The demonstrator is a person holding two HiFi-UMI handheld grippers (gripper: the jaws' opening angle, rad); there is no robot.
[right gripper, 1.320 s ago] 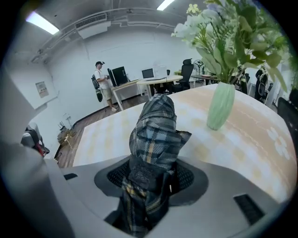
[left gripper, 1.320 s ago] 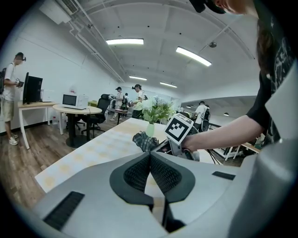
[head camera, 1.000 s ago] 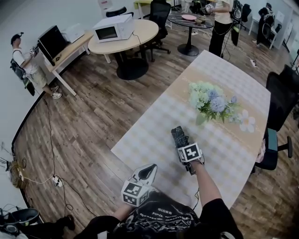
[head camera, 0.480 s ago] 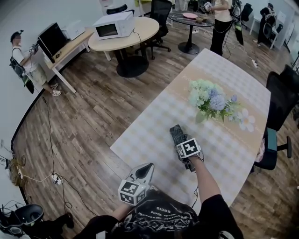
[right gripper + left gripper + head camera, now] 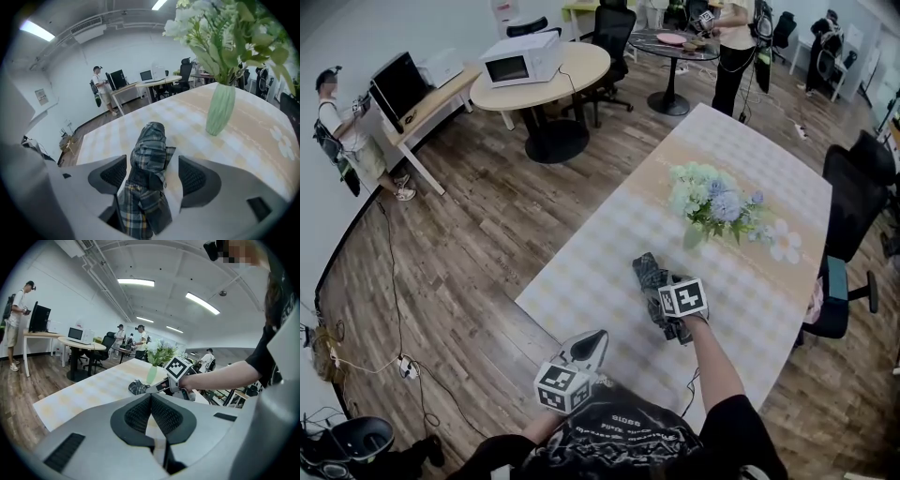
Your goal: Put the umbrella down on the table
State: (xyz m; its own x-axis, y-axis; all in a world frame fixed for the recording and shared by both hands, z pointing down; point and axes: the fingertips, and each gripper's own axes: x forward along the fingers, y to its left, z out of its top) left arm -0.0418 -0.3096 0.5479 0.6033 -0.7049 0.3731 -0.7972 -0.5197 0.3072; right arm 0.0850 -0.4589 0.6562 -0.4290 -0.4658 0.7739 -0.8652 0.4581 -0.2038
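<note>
Toward the near edge of the tabletop (image 5: 586, 272): my right gripper (image 5: 154, 174) jaws opening wide, pads clear of the folded umbrella (image 5: 149, 140) lying between them. Release looks done. My left gripper (image 5: 151, 412) closed, empty.

One folded plaid umbrella (image 5: 649, 275) lies on the near long table (image 5: 581, 281), and one green vase (image 5: 220, 108) of flowers stands farther along it. Four tables show in all: the long one, a round wooden table (image 5: 577, 75) far left, a desk (image 5: 441, 94) at the left, and a dark round table (image 5: 661, 42) far off. There is one microwave (image 5: 520, 61) and one monitor (image 5: 394, 84). Two people stand, one left (image 5: 342, 131), one far (image 5: 731, 47).
</note>
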